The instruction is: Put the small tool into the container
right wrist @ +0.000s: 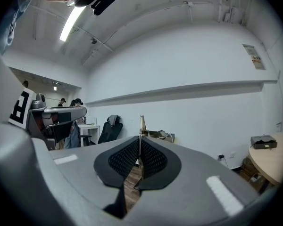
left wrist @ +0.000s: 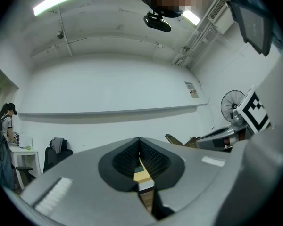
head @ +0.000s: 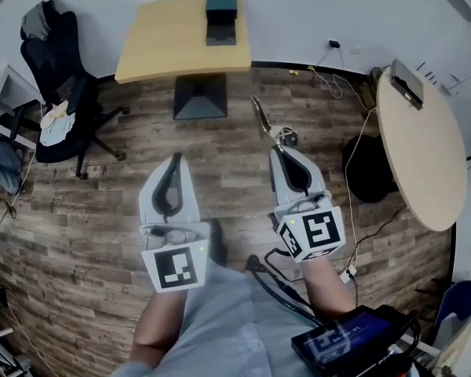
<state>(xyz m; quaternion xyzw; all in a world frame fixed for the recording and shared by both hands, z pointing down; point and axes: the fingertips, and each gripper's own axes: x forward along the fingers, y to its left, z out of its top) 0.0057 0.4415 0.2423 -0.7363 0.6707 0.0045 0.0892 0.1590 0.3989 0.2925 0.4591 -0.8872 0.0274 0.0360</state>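
A wood-plank floor (head: 102,210) filled most of the head view. At the right edge stood a round bench (head: 424,155) with a pale top, carrying a flat dark device (head: 408,81) near its far rim. At the top, against the white wall, stood a rectangular bench (head: 165,42) on a dark pedestal. A black office chair (head: 59,77) draped with cloth stood at the left, well apart from both.

The person's lap and forearms came in from the bottom edge, one arm behind each tool. The left hand-held gripper (head: 175,157) pointed away over the floor towards the rectangular bench. In its own view its jaws met at the tips (left wrist: 139,141) with nothing between them; a strip of the bench top showed through the slot below the pads.

The right hand-held gripper (head: 281,149) was just beside it, also pointing forward, its jaws pressed together on the small tool (head: 263,118).

A dark teal container (head: 220,2) sat on the far right part of the rectangular bench, near the wall.

The small tool, thin and metallic, stuck out beyond the right jaws' tips, held over the floor well short of the container. In the right gripper view it stood as a narrow upright blade (right wrist: 141,124) between the closed pads.
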